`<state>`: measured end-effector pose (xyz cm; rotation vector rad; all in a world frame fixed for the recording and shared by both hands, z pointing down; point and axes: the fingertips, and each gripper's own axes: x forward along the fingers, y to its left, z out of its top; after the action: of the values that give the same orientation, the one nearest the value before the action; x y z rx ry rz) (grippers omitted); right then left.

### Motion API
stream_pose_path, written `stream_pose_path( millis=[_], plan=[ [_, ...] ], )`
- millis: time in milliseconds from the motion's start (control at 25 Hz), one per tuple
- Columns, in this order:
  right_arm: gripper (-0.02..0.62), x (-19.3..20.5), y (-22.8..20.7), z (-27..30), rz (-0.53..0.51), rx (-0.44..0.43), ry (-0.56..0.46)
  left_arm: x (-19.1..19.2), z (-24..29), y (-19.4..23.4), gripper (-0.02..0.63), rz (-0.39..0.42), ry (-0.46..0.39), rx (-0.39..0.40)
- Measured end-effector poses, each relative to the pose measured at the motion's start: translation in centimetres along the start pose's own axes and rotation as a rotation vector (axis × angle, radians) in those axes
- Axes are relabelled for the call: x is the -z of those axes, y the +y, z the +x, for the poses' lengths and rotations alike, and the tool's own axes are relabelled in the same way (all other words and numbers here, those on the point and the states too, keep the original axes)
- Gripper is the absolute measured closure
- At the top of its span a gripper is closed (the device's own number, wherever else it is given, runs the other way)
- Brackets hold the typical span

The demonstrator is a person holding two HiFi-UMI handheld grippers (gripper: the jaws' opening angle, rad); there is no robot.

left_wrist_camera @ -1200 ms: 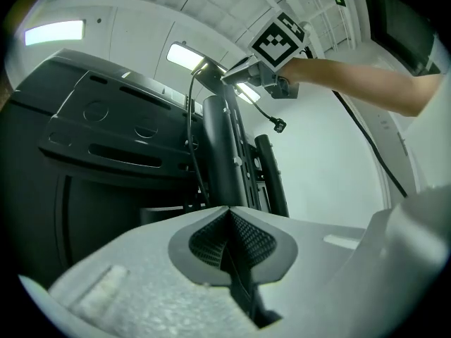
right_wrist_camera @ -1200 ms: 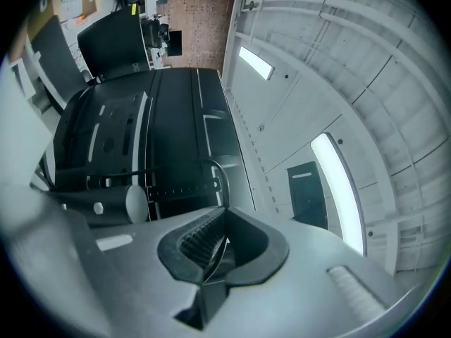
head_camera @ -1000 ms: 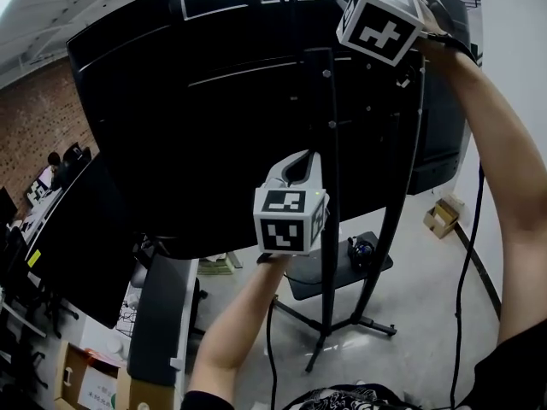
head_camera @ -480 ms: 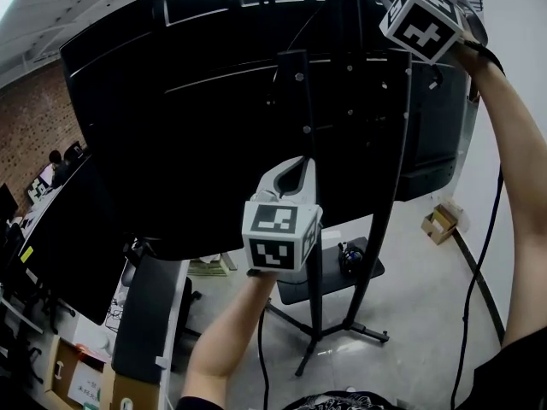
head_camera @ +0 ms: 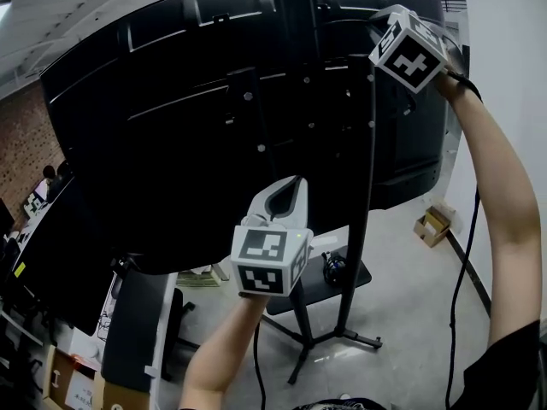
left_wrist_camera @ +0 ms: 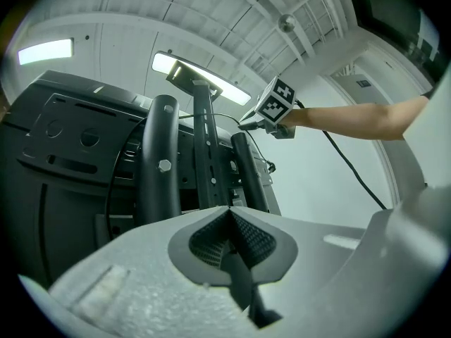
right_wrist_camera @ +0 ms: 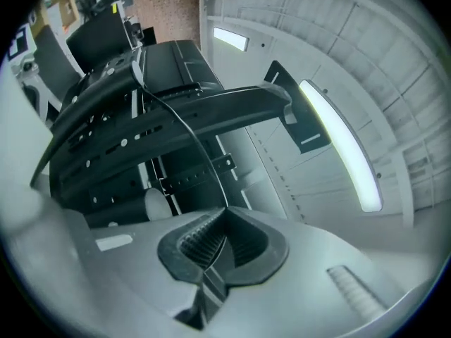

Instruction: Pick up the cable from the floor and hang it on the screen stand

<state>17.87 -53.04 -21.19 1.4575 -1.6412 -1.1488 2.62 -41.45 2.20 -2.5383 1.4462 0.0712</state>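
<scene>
We hold the cable (right_wrist_camera: 187,131) up at the screen stand (head_camera: 295,24).
It's thin, black, gently curved; our right gripper (right_wrist_camera: 225,211) clamps it, while our left gripper (left_wrist_camera: 229,211) has its jaws together, empty.

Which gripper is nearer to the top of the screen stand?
Right. The right gripper is raised beside the upper part of the screen stand, shut on the thin cable. The left gripper is lower, before the lower edge of the screen.
</scene>
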Motion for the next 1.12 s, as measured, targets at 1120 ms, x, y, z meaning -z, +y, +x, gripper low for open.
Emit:
stream_pose_path(
  millis=[1120],
  plan=[
    [0.486, 2.9, 1.4, -0.6, 1.162, -0.468, -0.613, 4.2, 2.1, -3.6, 0.607, -0.04, 0.094, -0.105]
  ],
)
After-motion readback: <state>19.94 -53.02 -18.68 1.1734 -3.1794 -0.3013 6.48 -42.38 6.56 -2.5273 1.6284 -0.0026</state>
